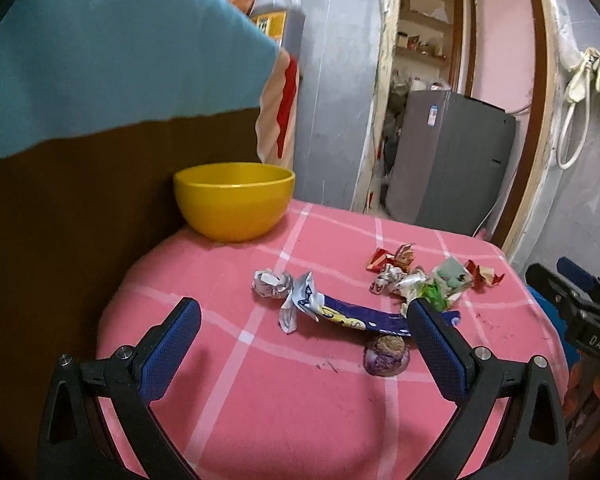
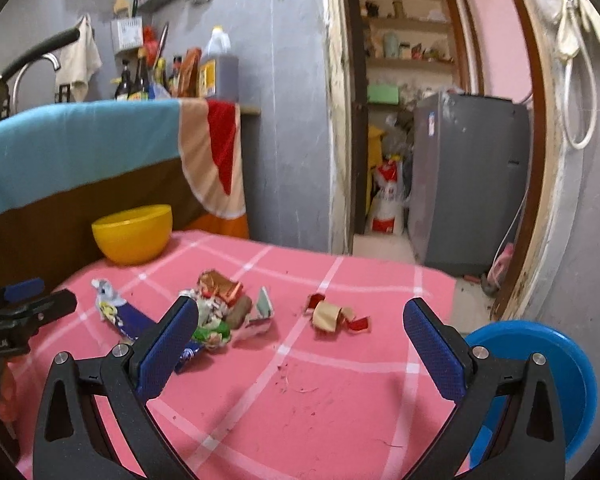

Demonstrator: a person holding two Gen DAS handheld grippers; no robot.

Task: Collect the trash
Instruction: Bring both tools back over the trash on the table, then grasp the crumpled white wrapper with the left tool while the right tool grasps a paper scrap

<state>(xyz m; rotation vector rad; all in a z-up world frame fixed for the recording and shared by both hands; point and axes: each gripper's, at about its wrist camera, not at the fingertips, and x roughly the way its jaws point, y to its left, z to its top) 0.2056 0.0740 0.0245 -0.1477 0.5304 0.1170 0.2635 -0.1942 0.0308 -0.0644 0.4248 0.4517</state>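
Both tools are wide open and hold nothing. The left hand-held gripper (image 1: 304, 312) hangs over the near part of the counter (image 1: 260, 400), which has a pink checked cloth on it. The right hand-held gripper (image 2: 300, 316) hangs over the near right part. No trash looks picked up yet, so this seems to be the start of the job. The next move is likely to go down over one piece, squeeze it, and carry it to the bowl.

Closest lies one purple onion piece (image 1: 387, 356). Just past it lies one long blue wrapper (image 1: 360, 318). A little farther are about five or six crumpled wrappers (image 1: 404, 280). Farthest, at the left, stands one yellow bowl (image 1: 234, 200).
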